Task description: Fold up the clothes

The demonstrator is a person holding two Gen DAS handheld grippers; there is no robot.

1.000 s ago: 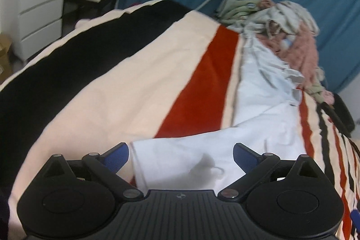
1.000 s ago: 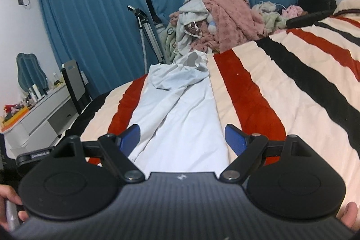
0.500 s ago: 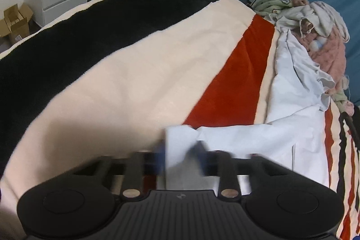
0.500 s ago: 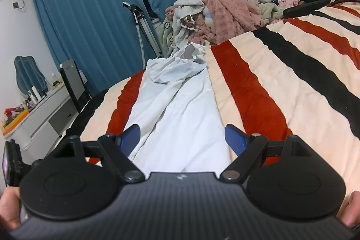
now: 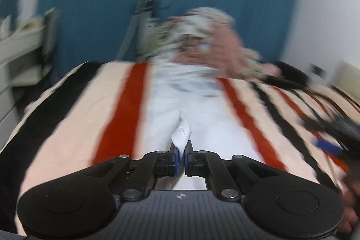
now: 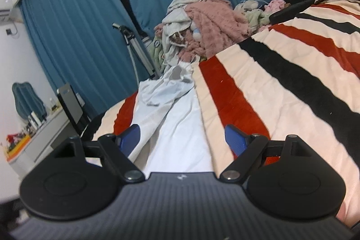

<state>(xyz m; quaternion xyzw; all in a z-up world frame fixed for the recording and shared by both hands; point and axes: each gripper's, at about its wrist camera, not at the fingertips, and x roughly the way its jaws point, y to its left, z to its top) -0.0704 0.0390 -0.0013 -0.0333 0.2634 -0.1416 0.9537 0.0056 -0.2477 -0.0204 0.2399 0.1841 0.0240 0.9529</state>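
Left wrist view: rides behind the left tongs (image 5: 181, 155), low and close over the bed (image 5: 67, 127), facing along the white garment (image 5: 191, 105) toward the clothes pile (image 5: 209, 37) and blue curtain (image 5: 90, 3); blurred.
Right wrist view: behind the right tongs (image 6: 182, 138), low, tilted, facing the same way; sharp.
Shared: white garment (image 6: 177, 127), striped bed (image 6: 281, 93), clothes pile (image 6: 202, 21), curtain (image 6: 78, 26).

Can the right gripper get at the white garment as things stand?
Probably yes. The right gripper is open with the white garment lying flat on the striped blanket between and ahead of its fingers; nothing sits in between. The left gripper already pinches a fold.
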